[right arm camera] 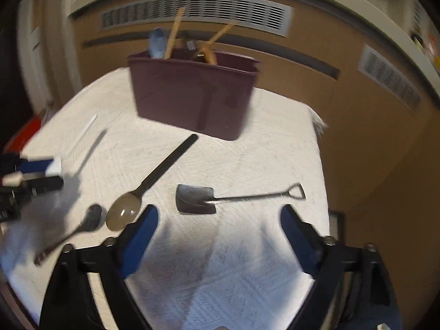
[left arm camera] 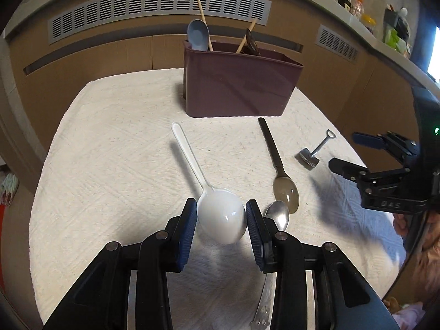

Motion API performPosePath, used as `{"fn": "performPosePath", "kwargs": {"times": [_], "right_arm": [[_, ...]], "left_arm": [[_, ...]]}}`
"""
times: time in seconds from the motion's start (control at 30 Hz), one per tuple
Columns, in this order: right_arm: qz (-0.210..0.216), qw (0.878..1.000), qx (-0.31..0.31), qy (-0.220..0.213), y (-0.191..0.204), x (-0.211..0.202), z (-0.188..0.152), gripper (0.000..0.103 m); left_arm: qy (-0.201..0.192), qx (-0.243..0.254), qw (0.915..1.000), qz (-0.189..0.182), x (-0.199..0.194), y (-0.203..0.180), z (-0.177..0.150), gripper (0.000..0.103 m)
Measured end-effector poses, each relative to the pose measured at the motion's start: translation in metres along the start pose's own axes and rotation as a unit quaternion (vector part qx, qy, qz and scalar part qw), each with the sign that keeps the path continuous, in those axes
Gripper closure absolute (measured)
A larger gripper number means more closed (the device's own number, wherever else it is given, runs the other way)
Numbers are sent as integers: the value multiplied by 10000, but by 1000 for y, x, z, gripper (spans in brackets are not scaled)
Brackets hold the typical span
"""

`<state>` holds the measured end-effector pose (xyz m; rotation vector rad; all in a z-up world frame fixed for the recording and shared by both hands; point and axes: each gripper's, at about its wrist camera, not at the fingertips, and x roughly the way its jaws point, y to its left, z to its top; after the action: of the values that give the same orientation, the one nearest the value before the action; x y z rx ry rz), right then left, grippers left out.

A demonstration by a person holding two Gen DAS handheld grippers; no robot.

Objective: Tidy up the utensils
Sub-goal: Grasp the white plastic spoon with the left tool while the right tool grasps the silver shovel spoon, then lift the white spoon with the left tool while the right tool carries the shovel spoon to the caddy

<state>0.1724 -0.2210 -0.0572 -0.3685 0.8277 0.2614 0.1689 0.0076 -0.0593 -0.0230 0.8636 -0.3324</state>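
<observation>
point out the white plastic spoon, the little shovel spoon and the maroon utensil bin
white plastic spoon (left arm camera: pixel 221 218), left wrist view, on its bowl
shovel-shaped spoon (right arm camera: pixel 195 199), right wrist view, on its blade
maroon utensil bin (left arm camera: pixel 239 88), left wrist view, on its front wall

Left wrist view is sharp and evenly lit; a bright glare is seen at the far right edge. A specular highlight sits on the white spoon (left arm camera: pixel 221 216), and soft shadows are cast on the white cloth (left arm camera: pixel 110 165). Right wrist view is motion-blurred throughout, worst on the maroon bin (right arm camera: pixel 192 93) and at the left edge. Heavy barrel distortion and dark vignetted corners are present in both.
</observation>
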Motion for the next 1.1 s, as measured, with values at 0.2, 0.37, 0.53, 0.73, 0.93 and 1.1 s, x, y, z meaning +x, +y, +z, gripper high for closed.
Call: {"fn": "performPosePath", "kwargs": {"times": [0.2, 0.37, 0.53, 0.73, 0.93, 1.1], "right_arm": [[-223, 9934, -1095, 248, -17, 21, -2, 31], [276, 9854, -1637, 363, -9, 38, -2, 28], [378, 9867, -1561, 243, -8, 56, 15, 26], [1208, 9901, -500, 507, -34, 88, 37, 26], [1595, 9846, -297, 644, -28, 83, 38, 72], [2065, 9719, 608, 953, -37, 67, 31, 74]], "left_arm": [[35, -112, 9999, -84, -1, 12, -3, 65], [138, -260, 9994, -194, 8, 14, -1, 65], [215, -265, 9992, -217, 11, 14, 1, 65], [260, -331, 9989, -217, 12, 18, 1, 65], [290, -347, 9986, -271, 14, 18, 1, 65], [392, -310, 9983, -294, 15, 17, 0, 65]]}}
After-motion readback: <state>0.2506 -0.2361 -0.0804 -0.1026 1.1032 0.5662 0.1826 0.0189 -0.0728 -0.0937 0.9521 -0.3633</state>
